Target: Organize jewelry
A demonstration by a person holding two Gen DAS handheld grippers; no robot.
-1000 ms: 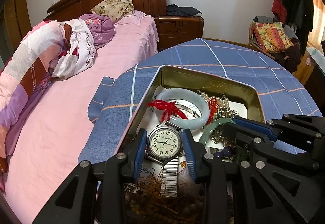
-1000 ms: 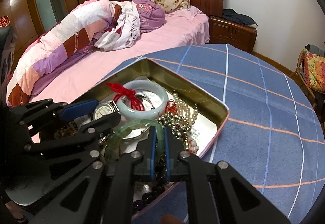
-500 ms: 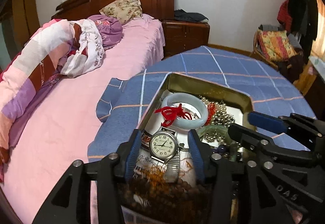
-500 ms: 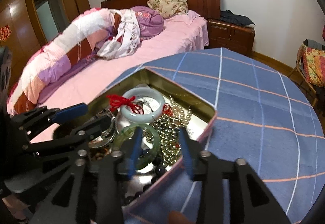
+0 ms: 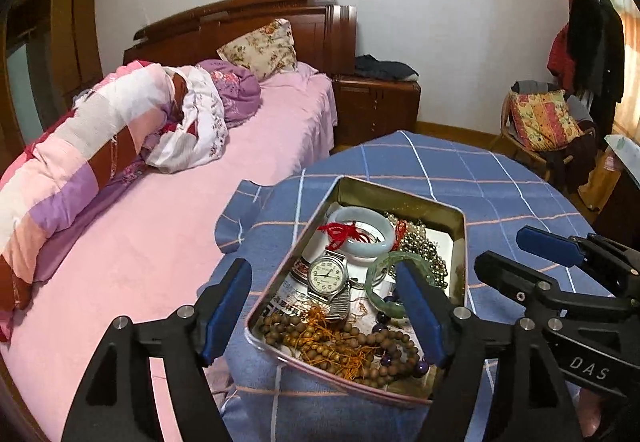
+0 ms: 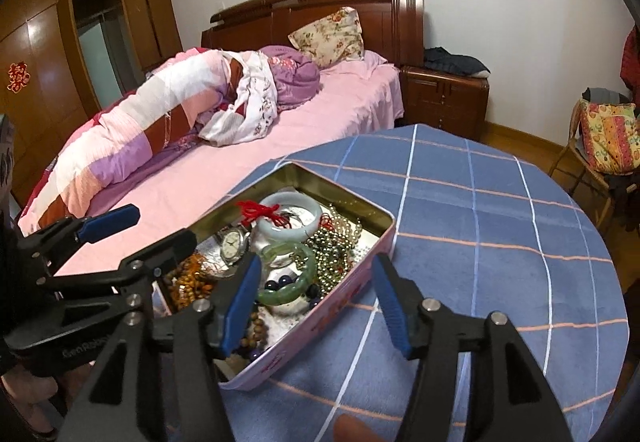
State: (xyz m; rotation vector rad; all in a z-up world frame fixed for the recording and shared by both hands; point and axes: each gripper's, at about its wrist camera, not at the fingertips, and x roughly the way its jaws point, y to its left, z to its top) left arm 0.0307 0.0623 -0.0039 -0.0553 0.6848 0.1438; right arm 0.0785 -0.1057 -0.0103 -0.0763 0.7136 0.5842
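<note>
Both grippers are hovering empty over the jewelry tin (image 5: 458, 238) on the desk (image 6: 500, 226), left gripper (image 5: 324, 306) and right gripper (image 6: 316, 298) fingers spread wide. Judging a choosing step: next, one is needing to descend around the wristwatch (image 5: 328, 276) inside the tin

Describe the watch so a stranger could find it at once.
On the blue checked table sits an open tin full of jewelry. The watch lies in its middle, just nearer than the pale bangle with red string. It is the only piece with a white numbered dial.
</note>
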